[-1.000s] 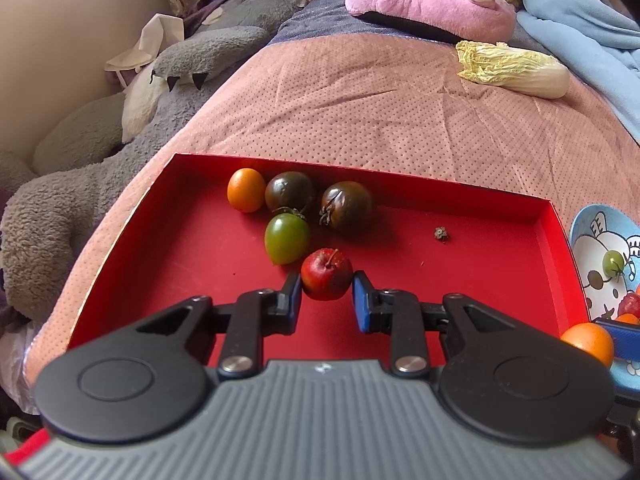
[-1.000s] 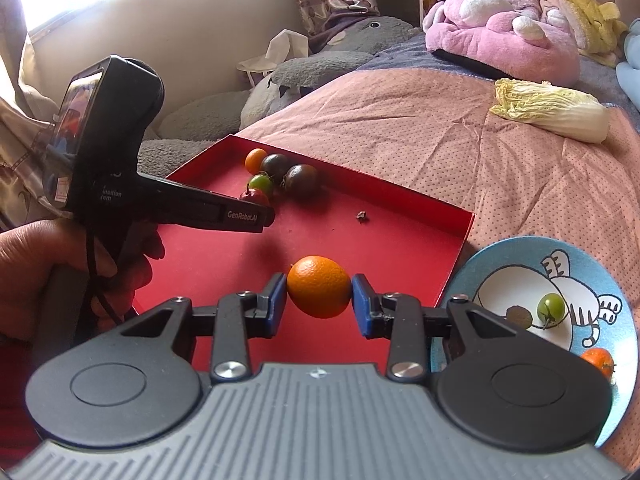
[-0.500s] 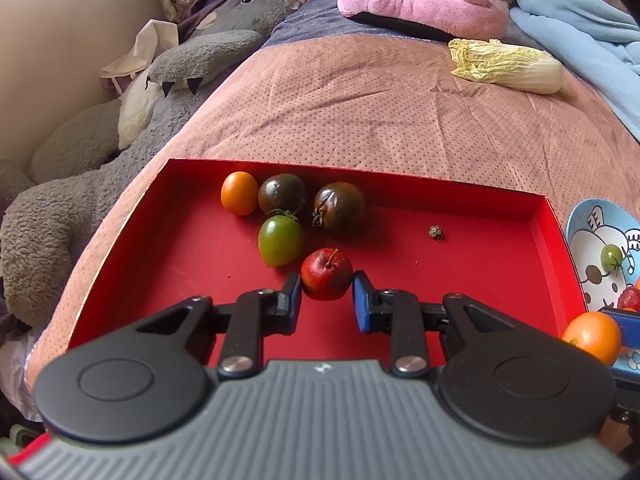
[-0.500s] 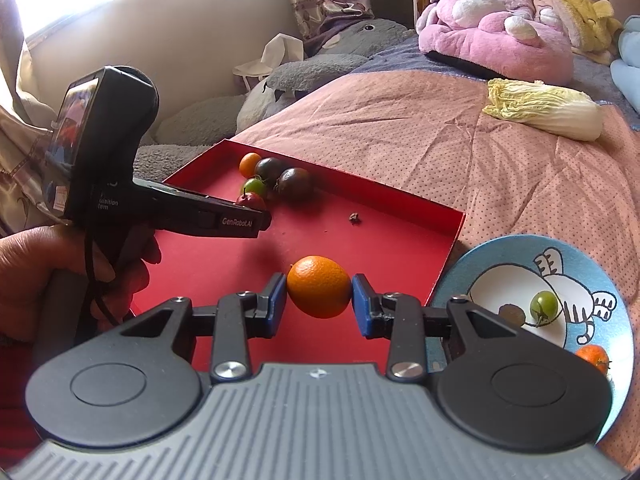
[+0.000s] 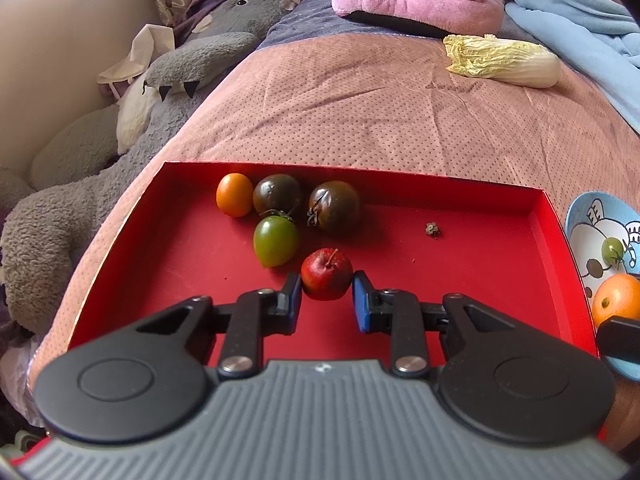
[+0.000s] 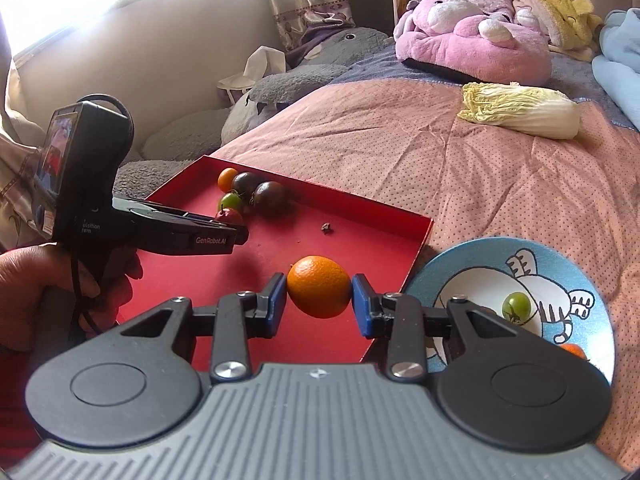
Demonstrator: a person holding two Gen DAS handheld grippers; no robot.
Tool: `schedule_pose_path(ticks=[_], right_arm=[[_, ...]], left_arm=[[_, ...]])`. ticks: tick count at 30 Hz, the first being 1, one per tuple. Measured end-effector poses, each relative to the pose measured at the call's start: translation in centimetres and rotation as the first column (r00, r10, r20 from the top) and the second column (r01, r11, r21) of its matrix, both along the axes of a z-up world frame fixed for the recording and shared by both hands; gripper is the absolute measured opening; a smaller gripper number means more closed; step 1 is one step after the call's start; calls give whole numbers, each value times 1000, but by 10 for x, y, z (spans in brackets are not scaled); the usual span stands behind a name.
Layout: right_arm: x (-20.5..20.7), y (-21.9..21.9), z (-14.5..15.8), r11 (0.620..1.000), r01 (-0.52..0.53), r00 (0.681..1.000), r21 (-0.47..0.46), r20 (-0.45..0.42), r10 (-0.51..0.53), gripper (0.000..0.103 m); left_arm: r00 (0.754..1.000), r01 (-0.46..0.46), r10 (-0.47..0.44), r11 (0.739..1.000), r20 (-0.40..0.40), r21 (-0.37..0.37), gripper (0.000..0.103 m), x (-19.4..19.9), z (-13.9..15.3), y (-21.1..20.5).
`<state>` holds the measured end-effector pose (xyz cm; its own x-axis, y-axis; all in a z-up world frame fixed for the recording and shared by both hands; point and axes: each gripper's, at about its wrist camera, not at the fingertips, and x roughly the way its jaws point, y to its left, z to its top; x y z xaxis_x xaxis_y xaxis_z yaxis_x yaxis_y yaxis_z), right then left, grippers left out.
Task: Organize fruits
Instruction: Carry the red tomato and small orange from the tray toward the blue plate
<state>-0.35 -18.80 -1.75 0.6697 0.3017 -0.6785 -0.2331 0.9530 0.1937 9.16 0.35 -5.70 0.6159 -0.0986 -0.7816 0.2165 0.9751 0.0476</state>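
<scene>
Red tray [image 5: 480, 280] walls ring the left gripper [image 5: 327, 294], whose pads pinch a small red apple [image 5: 327, 275] low over the floor. Ahead sit a green tomato [image 5: 276, 241], two dark tomatoes [image 5: 334, 207] and a small orange fruit [image 5: 234, 194]; bare floor lies rightward. The right gripper [image 6: 319, 300] clamps an orange [image 6: 319, 287] above the tray's near-right edge, beside the blue plate [image 6: 472, 264]. Only the right view shows the hand [image 6: 36, 292] gripping the left tool.
</scene>
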Motion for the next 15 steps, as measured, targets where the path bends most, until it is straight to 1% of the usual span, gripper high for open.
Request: schedule_pose_path(ticks=[15], right_arm=[[-4, -25, -1, 998, 64, 998, -4, -1, -64, 41]], left_arm=[[1000, 5, -5, 1000, 1, 3, 31, 0, -1, -1]])
